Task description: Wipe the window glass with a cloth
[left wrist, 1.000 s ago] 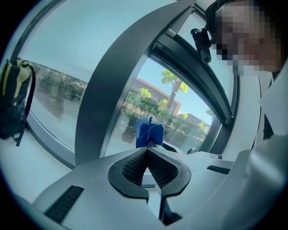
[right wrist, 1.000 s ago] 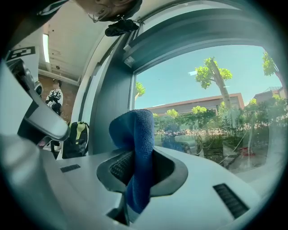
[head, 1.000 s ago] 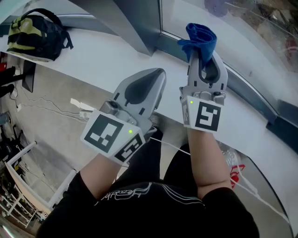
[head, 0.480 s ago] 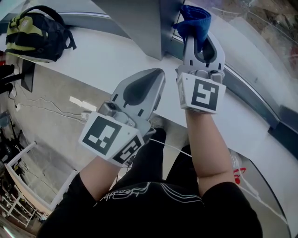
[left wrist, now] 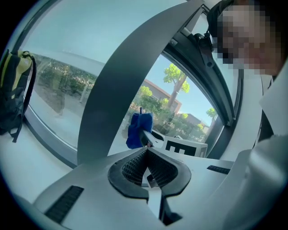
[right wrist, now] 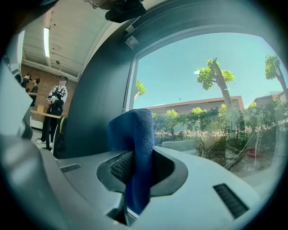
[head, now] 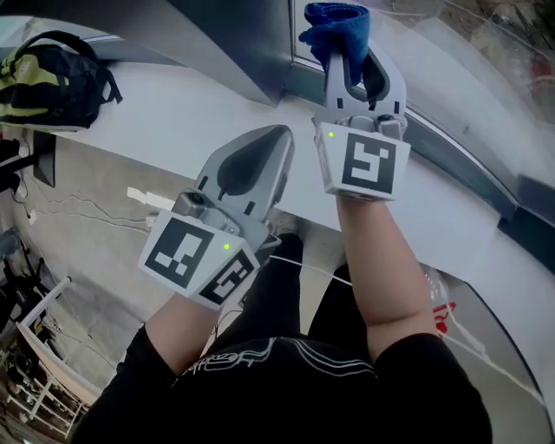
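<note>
A blue cloth (head: pixel 334 26) is clamped in my right gripper (head: pixel 342 54), bunched above the jaw tips; it fills the middle of the right gripper view as the cloth (right wrist: pixel 135 148). The right gripper is raised toward the window glass (right wrist: pixel 202 90), with the cloth close to the pane near the grey window post (head: pixel 234 39). My left gripper (head: pixel 273 139) is shut on nothing and hangs lower, over the white sill (head: pixel 165 104). From the left gripper view the cloth (left wrist: pixel 137 130) shows ahead of my left gripper (left wrist: pixel 145 152).
A black and yellow backpack (head: pixel 52 78) lies on the sill at the far left. The dark window frame (head: pixel 468 169) runs along the sill's far edge. Cables and a power strip (head: pixel 143 199) lie on the floor below. People stand in the room behind (right wrist: pixel 56 105).
My right gripper has lifted the blue cloth up and a little left, nearer the glass beside the post. The left gripper has stayed about where it was.
</note>
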Motion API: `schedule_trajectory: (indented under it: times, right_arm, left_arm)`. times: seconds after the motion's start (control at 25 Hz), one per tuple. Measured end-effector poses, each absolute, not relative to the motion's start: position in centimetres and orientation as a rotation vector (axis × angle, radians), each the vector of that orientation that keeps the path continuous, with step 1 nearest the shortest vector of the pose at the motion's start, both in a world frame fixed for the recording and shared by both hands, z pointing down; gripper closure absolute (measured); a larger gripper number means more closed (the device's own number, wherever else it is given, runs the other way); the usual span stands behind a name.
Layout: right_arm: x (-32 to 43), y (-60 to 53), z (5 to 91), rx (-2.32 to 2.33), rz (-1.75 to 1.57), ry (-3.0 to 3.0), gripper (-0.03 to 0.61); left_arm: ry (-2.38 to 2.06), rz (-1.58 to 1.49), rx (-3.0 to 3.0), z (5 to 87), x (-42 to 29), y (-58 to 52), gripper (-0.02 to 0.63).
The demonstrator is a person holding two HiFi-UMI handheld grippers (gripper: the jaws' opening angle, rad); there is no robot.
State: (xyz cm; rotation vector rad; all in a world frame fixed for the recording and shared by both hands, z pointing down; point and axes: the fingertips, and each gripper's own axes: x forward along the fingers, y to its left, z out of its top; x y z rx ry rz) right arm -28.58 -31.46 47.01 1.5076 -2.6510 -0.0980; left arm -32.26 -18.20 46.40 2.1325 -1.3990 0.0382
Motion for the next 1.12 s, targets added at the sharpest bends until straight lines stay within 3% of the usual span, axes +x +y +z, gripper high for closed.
schedule_trajectory:
  times: [0.4,1.12]
  right_arm:
    - [-20.6,-30.7,46.5,1.564,-0.130,-2.603,0.515]
    - [3.4,-28.4,46.3,1.782,-0.100,-2.424,0.515]
  left_arm:
    - [-1.316,0.080,2.182,46.0,-25.6,-18.5,0.607]
    - [-1.144,0.129,2.268,46.0,-5.3,-17.0,0.607]
